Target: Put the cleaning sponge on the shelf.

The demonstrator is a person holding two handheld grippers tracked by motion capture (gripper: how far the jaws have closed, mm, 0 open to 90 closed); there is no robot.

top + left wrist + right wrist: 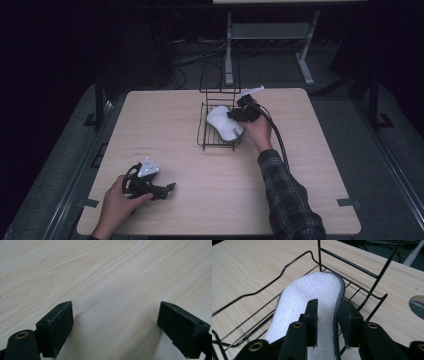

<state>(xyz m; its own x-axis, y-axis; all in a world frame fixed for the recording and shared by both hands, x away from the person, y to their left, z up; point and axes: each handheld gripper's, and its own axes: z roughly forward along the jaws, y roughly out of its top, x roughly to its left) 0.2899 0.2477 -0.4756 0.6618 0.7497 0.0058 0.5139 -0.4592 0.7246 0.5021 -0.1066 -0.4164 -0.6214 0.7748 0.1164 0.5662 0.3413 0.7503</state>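
A white terry slipper with a grey sole edge lies on the bottom shelf of a black wire rack at the middle of the table. My right gripper is shut on the slipper's side edge; its two jaws pinch the fabric and sole between them. The rack's wires curve around the slipper. Near the table's front left corner my left gripper rests low over bare wood, open. Its black fingers stand wide apart with nothing between them.
The light wooden table spreads around the rack. The rack's tall upright frame rises behind the slipper. A round hole in the table top lies to the right of the rack. A white desk frame stands beyond the table.
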